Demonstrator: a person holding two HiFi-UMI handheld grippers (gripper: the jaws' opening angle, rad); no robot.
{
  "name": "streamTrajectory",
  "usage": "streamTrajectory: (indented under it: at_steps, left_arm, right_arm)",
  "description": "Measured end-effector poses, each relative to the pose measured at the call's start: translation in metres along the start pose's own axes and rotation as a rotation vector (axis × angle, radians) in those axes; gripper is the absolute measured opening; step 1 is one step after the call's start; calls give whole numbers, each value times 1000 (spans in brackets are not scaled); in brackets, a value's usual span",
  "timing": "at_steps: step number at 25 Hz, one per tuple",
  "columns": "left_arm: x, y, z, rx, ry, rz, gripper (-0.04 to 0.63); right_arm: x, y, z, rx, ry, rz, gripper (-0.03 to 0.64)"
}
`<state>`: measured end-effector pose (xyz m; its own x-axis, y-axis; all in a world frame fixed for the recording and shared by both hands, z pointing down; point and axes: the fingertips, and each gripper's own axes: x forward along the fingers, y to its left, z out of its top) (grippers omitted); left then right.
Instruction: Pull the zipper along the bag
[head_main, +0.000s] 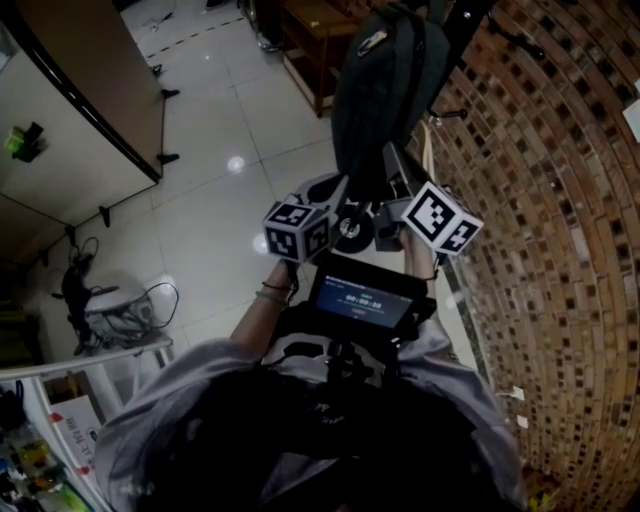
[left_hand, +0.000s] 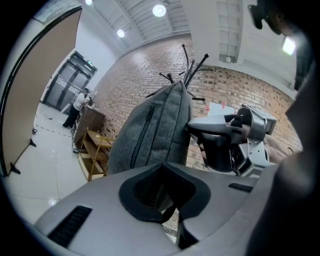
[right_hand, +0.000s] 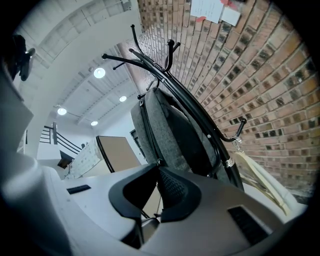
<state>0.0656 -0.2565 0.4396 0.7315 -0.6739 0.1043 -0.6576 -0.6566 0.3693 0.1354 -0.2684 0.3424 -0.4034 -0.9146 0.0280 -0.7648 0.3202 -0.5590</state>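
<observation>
Both forearms reach toward twelve o'clock in the head view, the left forearm (head_main: 262, 305) with bands at the wrist and the right forearm (head_main: 420, 262) at its three o'clock. The left gripper (head_main: 338, 190) and right gripper (head_main: 395, 170) lie close together and roughly level, with their marker cubes flared toward ten and two o'clock. The left gripper's jaws are drawn together on a thin dark strap (left_hand: 170, 216). The right gripper's jaws are pinched closed at a zipper pull (right_hand: 158, 162).
</observation>
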Motion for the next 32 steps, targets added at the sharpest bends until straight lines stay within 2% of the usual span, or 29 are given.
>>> streamTrajectory:
  at_steps: [11,32]
  left_arm:
    - [-2,4,0,2,18,-20,8]
    - [3,3,0,10,6,-74,8]
  right_arm:
    - [4,7,15,16,4,-25,6]
    - [18,30,67,-61,-8,-67,9]
